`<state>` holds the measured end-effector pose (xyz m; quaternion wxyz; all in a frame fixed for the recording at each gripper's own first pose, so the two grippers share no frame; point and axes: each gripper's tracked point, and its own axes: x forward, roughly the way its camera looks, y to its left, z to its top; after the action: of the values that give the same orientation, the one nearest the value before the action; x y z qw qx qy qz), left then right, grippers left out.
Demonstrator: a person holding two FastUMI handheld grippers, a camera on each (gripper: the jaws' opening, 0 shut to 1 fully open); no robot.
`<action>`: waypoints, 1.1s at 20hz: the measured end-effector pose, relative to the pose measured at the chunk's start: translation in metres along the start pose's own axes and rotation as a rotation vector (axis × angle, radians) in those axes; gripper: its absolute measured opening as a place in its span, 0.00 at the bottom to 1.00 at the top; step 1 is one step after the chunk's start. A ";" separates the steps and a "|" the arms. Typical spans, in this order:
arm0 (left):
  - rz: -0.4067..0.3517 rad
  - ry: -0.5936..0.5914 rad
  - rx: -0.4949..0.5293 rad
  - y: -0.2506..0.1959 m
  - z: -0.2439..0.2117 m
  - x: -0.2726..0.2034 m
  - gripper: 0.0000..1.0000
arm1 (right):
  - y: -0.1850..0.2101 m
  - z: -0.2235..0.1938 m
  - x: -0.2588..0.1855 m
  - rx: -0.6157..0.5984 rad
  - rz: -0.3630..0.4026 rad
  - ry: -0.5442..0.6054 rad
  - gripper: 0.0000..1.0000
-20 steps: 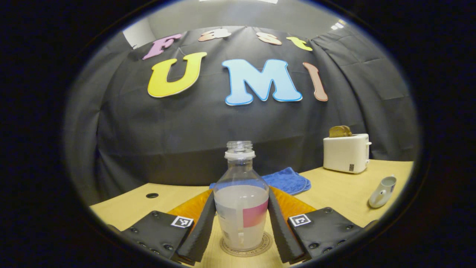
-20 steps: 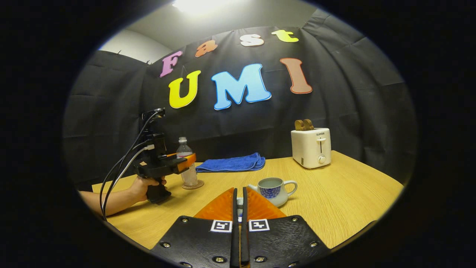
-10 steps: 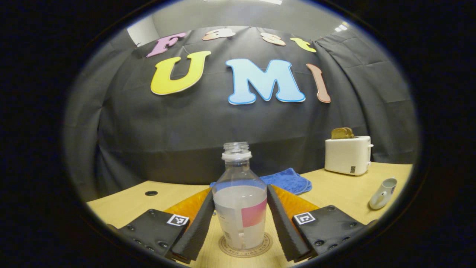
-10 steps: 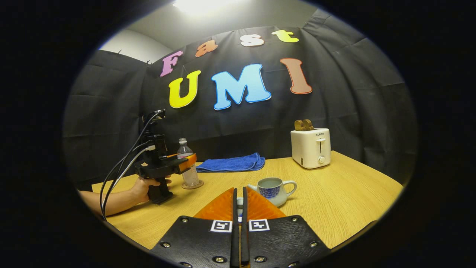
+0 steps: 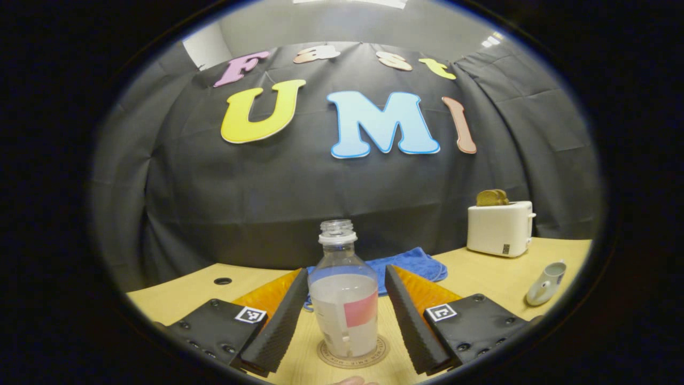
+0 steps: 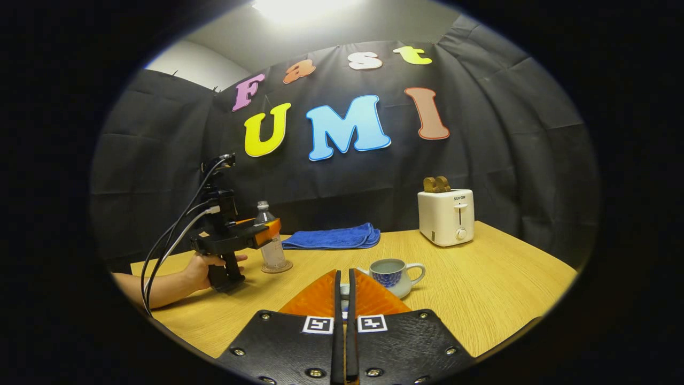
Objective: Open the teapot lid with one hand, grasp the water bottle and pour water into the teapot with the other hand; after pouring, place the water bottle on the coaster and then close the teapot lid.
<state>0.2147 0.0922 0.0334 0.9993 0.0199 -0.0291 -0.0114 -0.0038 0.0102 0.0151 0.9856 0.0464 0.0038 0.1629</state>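
Observation:
The clear water bottle, uncapped and part full, stands upright on the round coaster. My left gripper is open around it, with a gap on each side between the bottle and the fingers. In the right gripper view the same bottle stands on the coaster with the left gripper and a hand beside it. The white and blue teapot sits lidless on the table. My right gripper is shut on the teapot lid, which shows as a small white sliver.
A white toaster with toast stands at the back right of the wooden table. A folded blue cloth lies by the wall behind the bottle. The teapot appears at the far right of the left gripper view.
My left gripper's fingers have spread away from the bottle and drawn back a little. The bottle stays on the coaster. The right gripper has hardly moved.

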 end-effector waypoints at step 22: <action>-0.098 -0.124 -0.034 -0.052 0.066 -0.174 0.98 | -0.054 0.016 0.086 -0.003 -0.157 -0.050 0.02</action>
<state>0.0365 0.0421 0.0876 0.9940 0.0036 -0.0899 -0.0621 0.0956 -0.0144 0.0270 0.9951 0.0483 -0.0175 0.0841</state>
